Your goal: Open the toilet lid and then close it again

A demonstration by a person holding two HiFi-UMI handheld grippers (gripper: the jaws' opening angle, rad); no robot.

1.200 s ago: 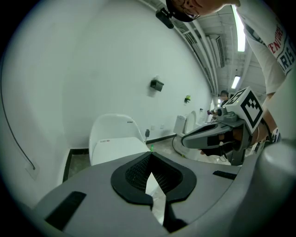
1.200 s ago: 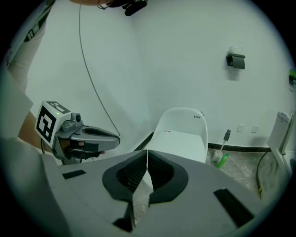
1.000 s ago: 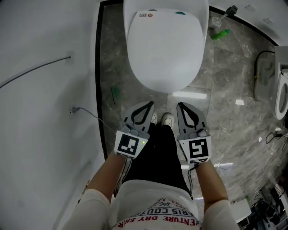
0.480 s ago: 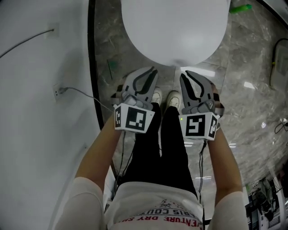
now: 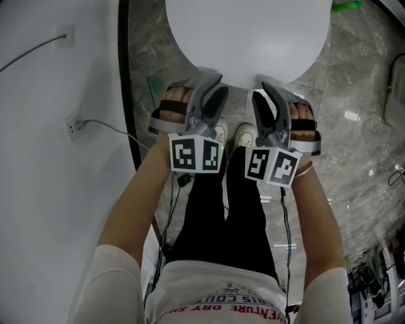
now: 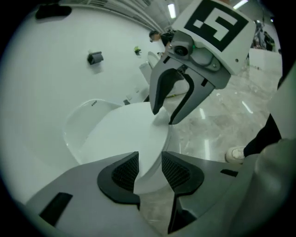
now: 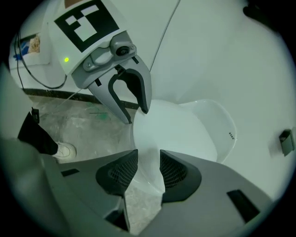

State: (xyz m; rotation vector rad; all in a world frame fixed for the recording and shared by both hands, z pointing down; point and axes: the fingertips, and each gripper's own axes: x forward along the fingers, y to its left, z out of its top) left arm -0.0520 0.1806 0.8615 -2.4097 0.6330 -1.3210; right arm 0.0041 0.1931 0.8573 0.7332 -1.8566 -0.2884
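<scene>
The white toilet lid (image 5: 247, 38) lies closed on the bowl at the top of the head view. Both grippers, rolled onto their sides, are at its front edge. My left gripper (image 5: 209, 85) has just been opening. In the left gripper view (image 6: 149, 169) its jaws stand apart with the lid's rim (image 6: 152, 152) between the pads, and a gap shows. My right gripper (image 5: 269, 88) sits just to its right. In the right gripper view (image 7: 148, 169) its jaws also stand apart around the rim (image 7: 148, 162). Each gripper shows in the other's view, straddling the edge.
A white wall with a socket (image 5: 71, 126) and a thin cable (image 5: 104, 123) runs down the left. The person's white shoes (image 5: 243, 134) and black trousers (image 5: 221, 209) are right under the grippers on the grey marble floor (image 5: 354, 114). A green item (image 5: 347, 6) lies at the top right.
Both grippers have sunk from in front of the person's legs to the lid's front edge and rolled onto their sides. The toilet now fills more of the head view.
</scene>
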